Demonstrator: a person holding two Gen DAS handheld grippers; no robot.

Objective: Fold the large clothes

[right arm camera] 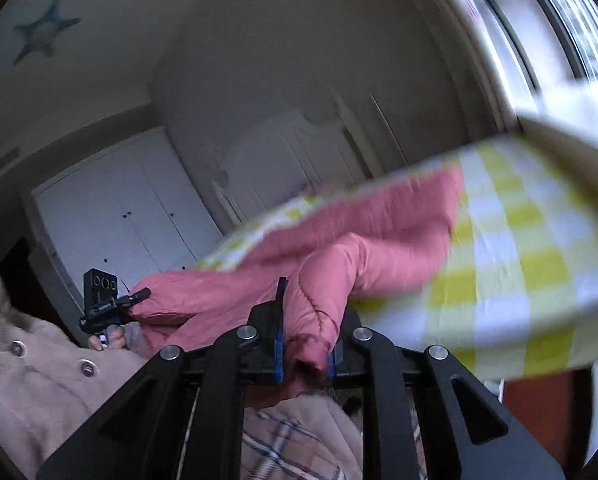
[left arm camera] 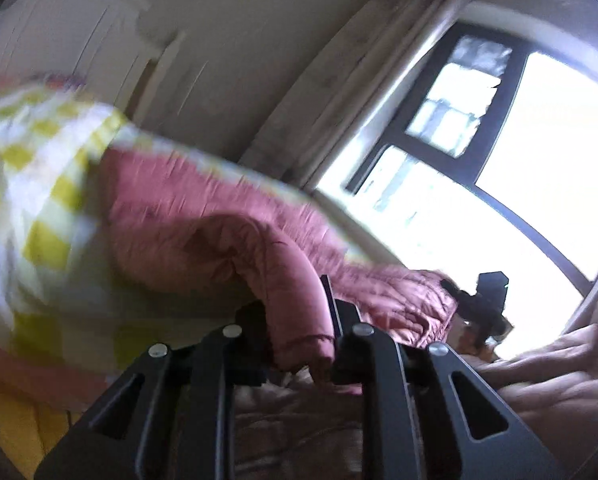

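A large pink quilted garment [left arm camera: 203, 216] lies over a bed with a yellow-and-white checked cover [left arm camera: 39, 184]. My left gripper [left arm camera: 299, 320] is shut on a pink edge of it and lifts it. My right gripper [right arm camera: 307, 332] is shut on another pink edge [right arm camera: 319, 300]. The garment [right arm camera: 339, 224] stretches between the two. The right gripper shows far right in the left wrist view [left arm camera: 483, 300], the left gripper far left in the right wrist view [right arm camera: 107, 300], each holding pink cloth. Both views are motion-blurred.
A bright window [left arm camera: 499, 168] with a pale curtain [left arm camera: 359, 92] stands beside the bed. White wardrobe doors [right arm camera: 119, 220] line the far wall. The person's beige buttoned coat [right arm camera: 31, 360] fills the near lower side. The checked cover [right arm camera: 519, 264] spreads to the right.
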